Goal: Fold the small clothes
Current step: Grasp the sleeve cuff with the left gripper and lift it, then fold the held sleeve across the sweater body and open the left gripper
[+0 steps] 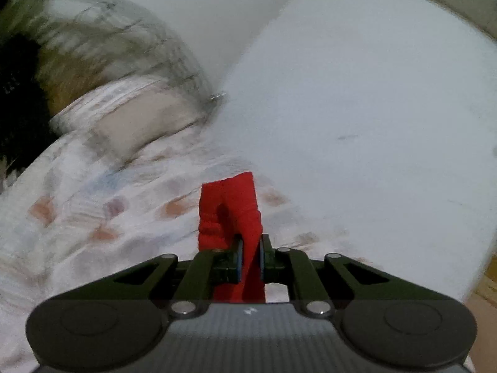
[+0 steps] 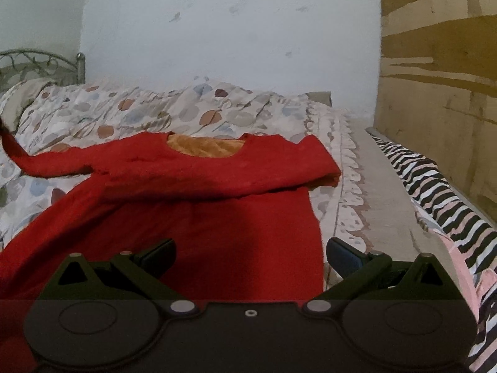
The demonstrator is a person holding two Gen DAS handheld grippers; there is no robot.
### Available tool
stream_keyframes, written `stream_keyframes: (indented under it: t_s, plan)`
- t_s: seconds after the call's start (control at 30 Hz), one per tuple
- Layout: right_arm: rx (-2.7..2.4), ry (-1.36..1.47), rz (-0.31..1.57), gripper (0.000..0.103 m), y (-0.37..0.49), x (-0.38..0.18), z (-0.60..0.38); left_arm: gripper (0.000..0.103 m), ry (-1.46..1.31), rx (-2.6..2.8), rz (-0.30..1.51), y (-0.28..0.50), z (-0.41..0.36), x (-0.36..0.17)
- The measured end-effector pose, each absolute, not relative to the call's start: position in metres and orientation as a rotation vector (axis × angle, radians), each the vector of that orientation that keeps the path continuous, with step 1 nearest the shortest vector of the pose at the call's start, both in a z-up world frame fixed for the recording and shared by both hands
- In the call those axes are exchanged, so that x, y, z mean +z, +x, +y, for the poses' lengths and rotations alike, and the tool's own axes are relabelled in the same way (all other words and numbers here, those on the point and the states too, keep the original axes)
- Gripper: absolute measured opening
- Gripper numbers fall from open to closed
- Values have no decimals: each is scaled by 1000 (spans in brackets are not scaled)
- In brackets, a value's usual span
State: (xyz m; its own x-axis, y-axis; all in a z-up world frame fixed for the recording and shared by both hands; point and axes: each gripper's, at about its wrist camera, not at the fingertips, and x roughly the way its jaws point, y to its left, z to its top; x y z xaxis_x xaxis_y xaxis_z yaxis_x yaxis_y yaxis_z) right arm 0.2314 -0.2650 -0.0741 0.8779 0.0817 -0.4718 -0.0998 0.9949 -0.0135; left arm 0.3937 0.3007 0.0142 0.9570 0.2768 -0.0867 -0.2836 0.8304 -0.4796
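The red sweater (image 2: 198,205) lies spread on the bed (image 2: 357,192), on top of a quilt printed with leaves and dots (image 2: 149,108). In the right wrist view its body fills the middle of the picture, with the neck opening at about 12 o'clock showing an orange-yellow lining. One sleeve is folded across the chest and ends at about 2 o'clock; the other sleeve trails off toward 9 o'clock and rises out of the frame at the left edge.

The right tongs (image 2: 250,256) stand wide apart and hold nothing. The sweater's lower part lies right in front of them: the left finger is over the red cloth, and the right finger (image 2: 341,256) sits just past the sweater's side edge, over the bedding. Whether either finger touches the cloth cannot be told.

The left tongs (image 1: 250,258) are clamped together on a strip of the red sweater (image 1: 230,205) — the cloth is pinched between the blue pads and stands up beyond them toward 12 o'clock, with more red showing below the pads. This view is blurred; behind the cloth the patterned quilt (image 1: 93,211) runs from 7 to 10 o'clock, a metal bedstead (image 1: 174,59) curves at about 10 o'clock, and a pale wall (image 1: 357,93) fills the right half.

In the right view a striped black, white and pink cloth (image 2: 441,192) lies along the bed's edge from 3 to 5 o'clock, well apart from the sweater.
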Motion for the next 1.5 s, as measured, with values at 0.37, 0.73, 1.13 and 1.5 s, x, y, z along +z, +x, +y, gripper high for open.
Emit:
stream_keyframes:
  t_s: [0.37,0.73,1.13,1.5]
  plan:
    - [53,41,447,103,226,-69,-288,9,-259,-260,-17,399,104,71]
    - [-64,74,471,103,211,-79,-322,9,-64,-609,288,385,-40,-27]
    - [-97,90,502,103,208,-92,-331,38,-30,-649,589,369,-52,-69]
    - [13,45,492,103,252,-77,-304,95,-25,-457,599,342,-9,-55]
